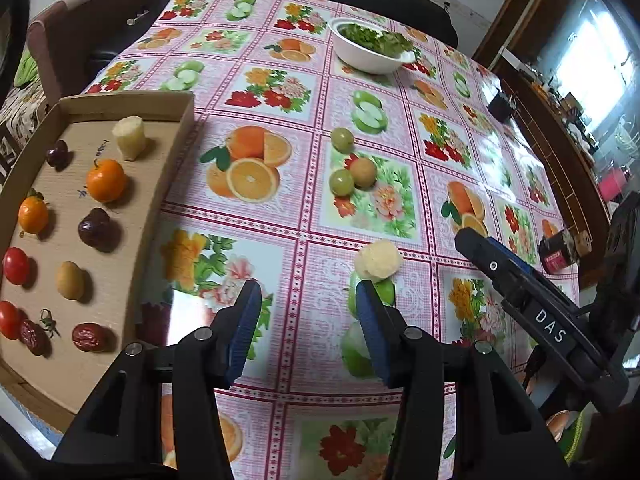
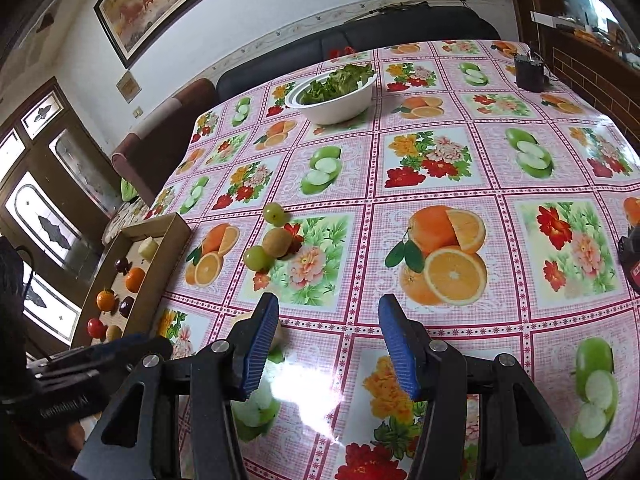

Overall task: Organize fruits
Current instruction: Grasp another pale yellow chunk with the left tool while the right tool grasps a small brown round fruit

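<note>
The bench (image 1: 312, 216) is covered by a pink fruit-and-flower print cloth and fills most of both views.

A shallow cardboard tray (image 1: 168, 160) is seen at the left of the left wrist view. Held in it: a pale peeled chunk (image 1: 129, 136), two orange fruits (image 1: 106, 180) (image 1: 33, 215), a dark cherry (image 1: 58, 154), a dark plum-like fruit (image 1: 95, 227), a tan oval fruit (image 1: 70, 280), two red tomatoes (image 1: 16, 265) (image 1: 8, 319) and two wrinkled red dates (image 1: 88, 337) (image 1: 32, 336). All are laid apart in rough rows.

A white bowl (image 1: 366, 60) is placed at upper centre and is filled with green leaves (image 2: 336, 80).

Loose at mid-frame, two green grapes (image 1: 343, 139) (image 1: 341, 181) and a brown round fruit (image 1: 363, 172) are grouped close together, well apart from the tray.

A second pale peeled chunk (image 1: 378, 260) is seen just beyond the right finger of the left gripper (image 1: 308, 304), not gripped. Left fingers are spread wide, nothing between them.

The right gripper (image 2: 328, 320) is held low over the cloth, fingers wide, nothing held; the pale chunk is partly hidden behind its left finger.

A small black box (image 2: 529, 72) is set at the far right edge.
</note>
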